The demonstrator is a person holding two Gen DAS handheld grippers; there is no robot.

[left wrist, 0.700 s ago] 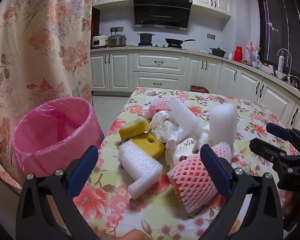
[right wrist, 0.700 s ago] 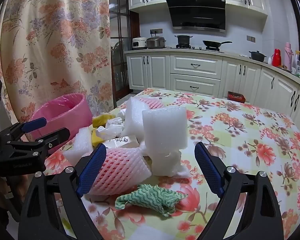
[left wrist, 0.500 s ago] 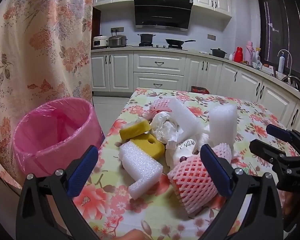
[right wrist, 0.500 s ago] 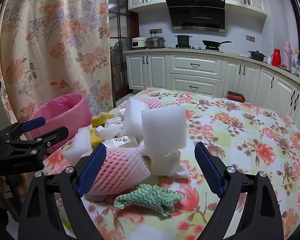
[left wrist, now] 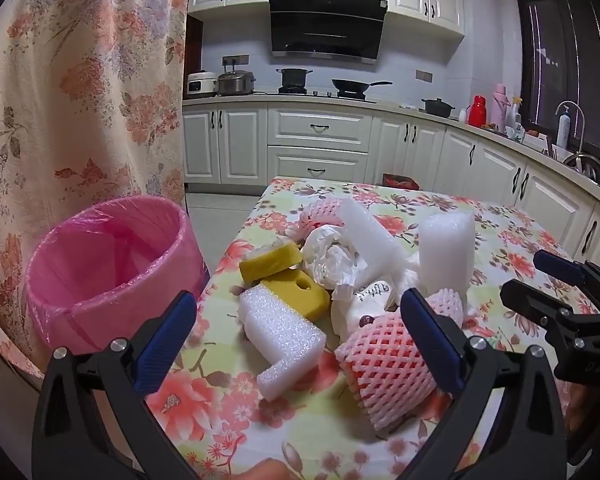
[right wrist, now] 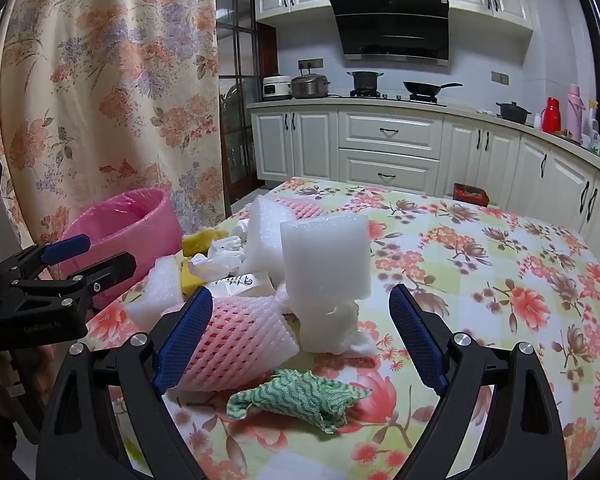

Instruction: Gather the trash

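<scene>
my left gripper [left wrist: 296, 330] hovers with its blue-padded fingers spread wide, holding nothing, above the near edge of the floral-clothed table [left wrist: 512, 236]. between its fingers lie a white l-shaped foam block [left wrist: 282, 334] and, toward the right finger, a pink foam fruit net [left wrist: 384, 364]. behind these sit two yellow sponge pieces [left wrist: 288, 276], crumpled white paper [left wrist: 332, 254] and an upright white foam wrap [left wrist: 446, 252], all bunched in one pile. the pink-lined round bin [left wrist: 112, 268] stands beside the table's left edge, open. my right gripper [right wrist: 300, 338] is likewise spread wide and holding nothing, above a crumpled green-and-white cloth [right wrist: 296, 398] lying just in front of the pile.
</scene>
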